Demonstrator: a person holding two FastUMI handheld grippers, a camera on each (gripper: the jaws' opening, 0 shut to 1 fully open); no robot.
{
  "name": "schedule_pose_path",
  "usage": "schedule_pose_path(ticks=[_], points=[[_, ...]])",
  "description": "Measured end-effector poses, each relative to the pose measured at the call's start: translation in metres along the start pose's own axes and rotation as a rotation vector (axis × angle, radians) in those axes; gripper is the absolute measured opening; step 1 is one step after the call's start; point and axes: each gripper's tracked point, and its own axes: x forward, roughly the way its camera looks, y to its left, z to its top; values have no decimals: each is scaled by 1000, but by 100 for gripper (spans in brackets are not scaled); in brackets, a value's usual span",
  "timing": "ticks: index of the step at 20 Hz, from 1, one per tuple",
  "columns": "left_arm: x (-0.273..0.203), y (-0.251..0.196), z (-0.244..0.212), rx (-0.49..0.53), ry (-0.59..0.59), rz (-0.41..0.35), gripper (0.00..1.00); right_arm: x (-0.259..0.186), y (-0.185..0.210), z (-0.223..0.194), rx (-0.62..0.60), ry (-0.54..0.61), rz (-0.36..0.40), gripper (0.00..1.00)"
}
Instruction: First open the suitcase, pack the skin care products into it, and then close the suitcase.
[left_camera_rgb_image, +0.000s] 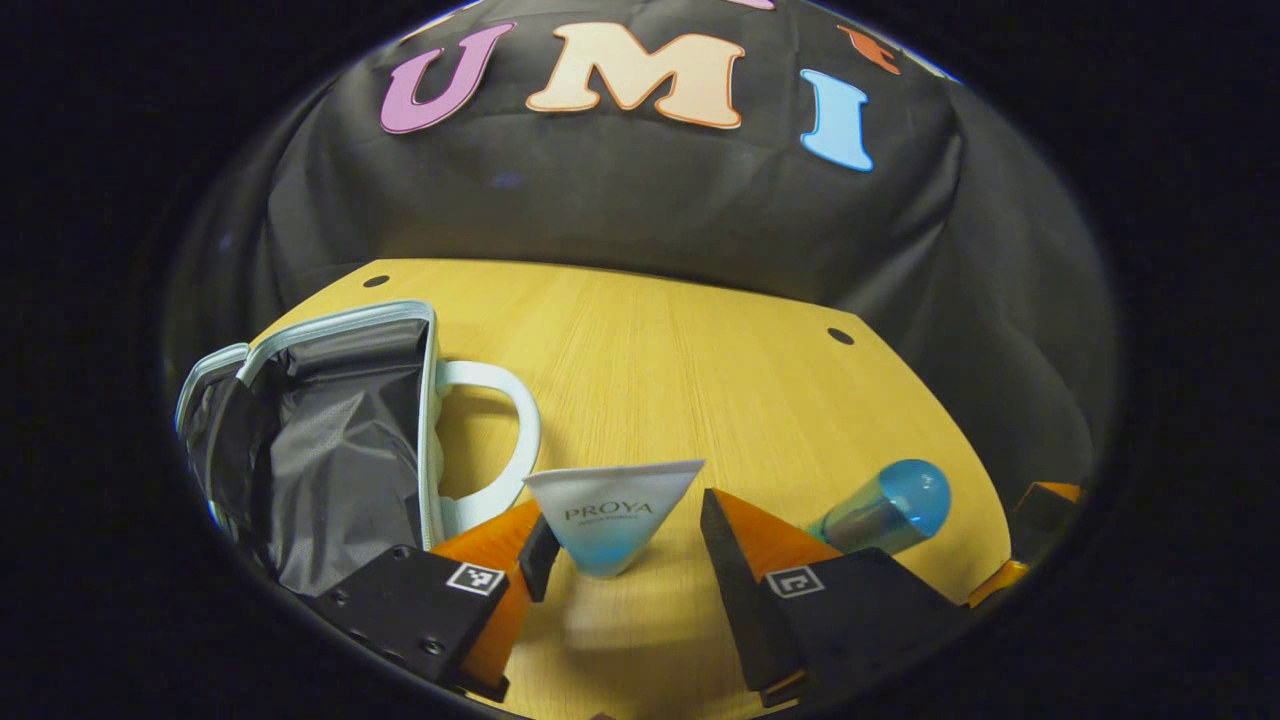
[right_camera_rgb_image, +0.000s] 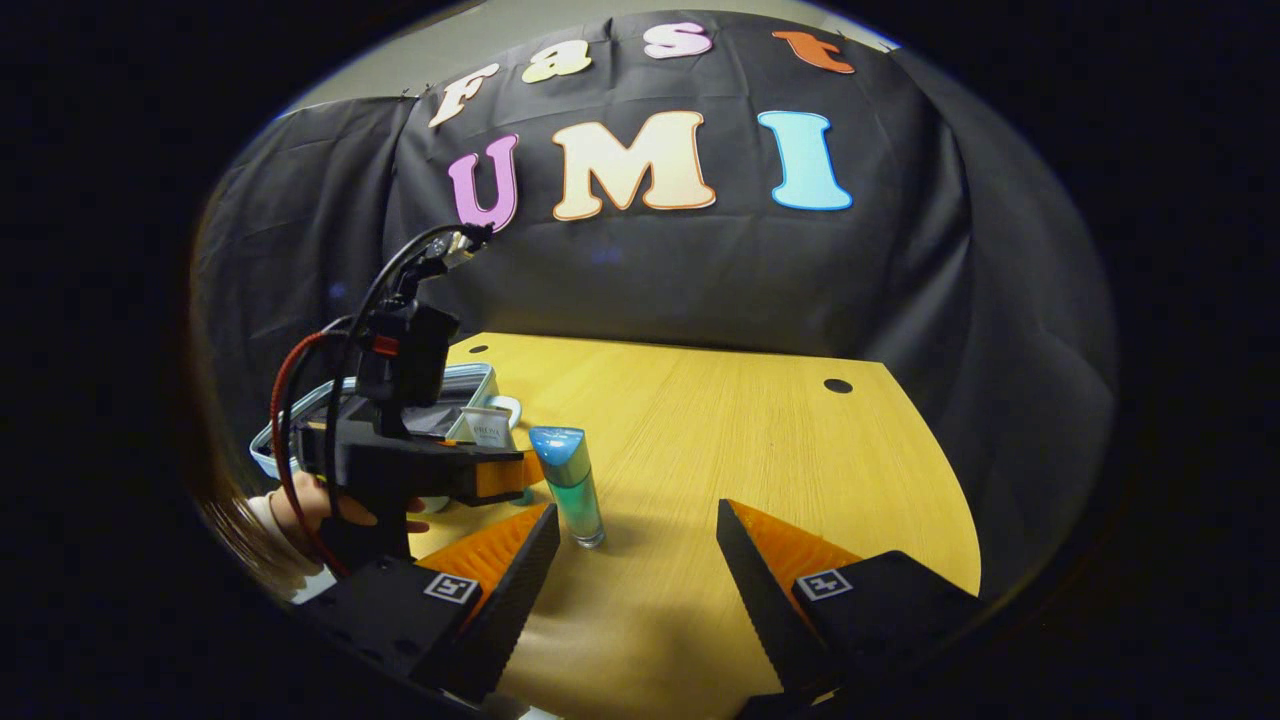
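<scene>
Two skin care items sit on the wooden table (left_camera_rgb_image: 680, 370): a white tube (left_camera_rgb_image: 612, 515) with a blue lower end, and a blue bottle (right_camera_rgb_image: 572, 484). In the left gripper view the tube stands between the left gripper (left_camera_rgb_image: 625, 555) fingers, whose jaws are apart; the left pad looks close to the tube's edge, but I cannot tell whether it touches. The tube's base is partly hidden behind that finger. Its printed label is legible, though the smaller line beneath is too fine to make out. The suitcase (left_camera_rgb_image: 330, 440) lies open at left, its dark lining showing, its near edge cut off behind the gripper body, its white handle (left_camera_rgb_image: 500, 430) toward the tube. In the right gripper view the right gripper (right_camera_rgb_image: 635, 560) hovers with jaws wide apart, the bottle upright just beyond its left finger, and a hand (right_camera_rgb_image: 320, 510) grips the other tool
</scene>
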Motion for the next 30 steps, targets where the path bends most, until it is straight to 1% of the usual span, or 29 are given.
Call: schedule_pose_path(ticks=[1, 2, 3, 4, 5, 6, 7, 8, 9, 13, 14, 16, 18, 19, 20, 21, 22, 24, 27, 28, 29, 30], points=[[5, 3, -5, -1, 20, 23, 78, 1, -1, -2, -4, 5, -2, 100], [8, 6, -11, -4, 42, 37, 70, 2, -3, -4, -6, 10, -4, 99], [9, 10, -14, -12, 60, 51, 60, 2, -3, -5, -5, 12, -4, 100], [9, 9, -12, -23, 59, 44, 50, 3, -2, -7, -2, 14, -3, 99], [13, 8, -11, -26, 52, 31, 50, 4, -1, -8, 0, 15, -2, 100], [12, 4, -10, -42, 58, 10, 50, 7, 0, -9, 1, 17, -1, 99], [10, 1, -11, -65, 63, -10, 47, 10, 1, -11, -2, 23, -1, 98], [6, -2, -8, -87, 69, -26, 49, 14, 3, -13, -7, 30, 0, 100], [1, -4, -3, -101, 70, -43, 46, 17, 6, -15, -11, 35, 3, 99], [-23, -10, 33, -127, 19, -125, 46, 31, 26, -20, -7, 46, 41, 99], [-30, -6, 41, -127, 17, -129, 46, 36, 33, -20, -3, 44, 54, 97], [-46, 9, 61, -133, -5, -123, 48, 48, 44, -19, 5, 42, 77, 97], [-58, 23, 81, -155, -40, -127, 48, 61, 52, -22, 11, 42, 91, 97], [-62, 34, 84, -161, -43, -117, 45, 67, 56, -24, 12, 42, 96, 97], [-66, 49, 86, -163, -37, -95, 48, 74, 59, -26, 12, 43, 99, 97], [-68, 65, 84, -163, -32, -64, 45, 80, 60, -28, 9, 46, 100, 97], [-71, 80, 83, -168, -23, -36, 46, 86, 61, -31, 2, 49, 98, 97], [-73, 109, 70, -210, 15, 8, 45, 97, 61, -35, -14, 50, 89, 96], [-73, 151, 30, -247, 147, 67, 46, 110, 57, -37, 5, 54, 77, 96], [-76, 161, 20, -252, 186, 80, 43, 113, 56, -39, 14, 56, 77, 96], [-76, 167, 12, -253, 221, 86, 46, 116, 57, -40, 18, 62, 76, 96], [-76, 172, 5, -252, 253, 90, 46, 119, 56, -42, 18, 66, 74, 93]])
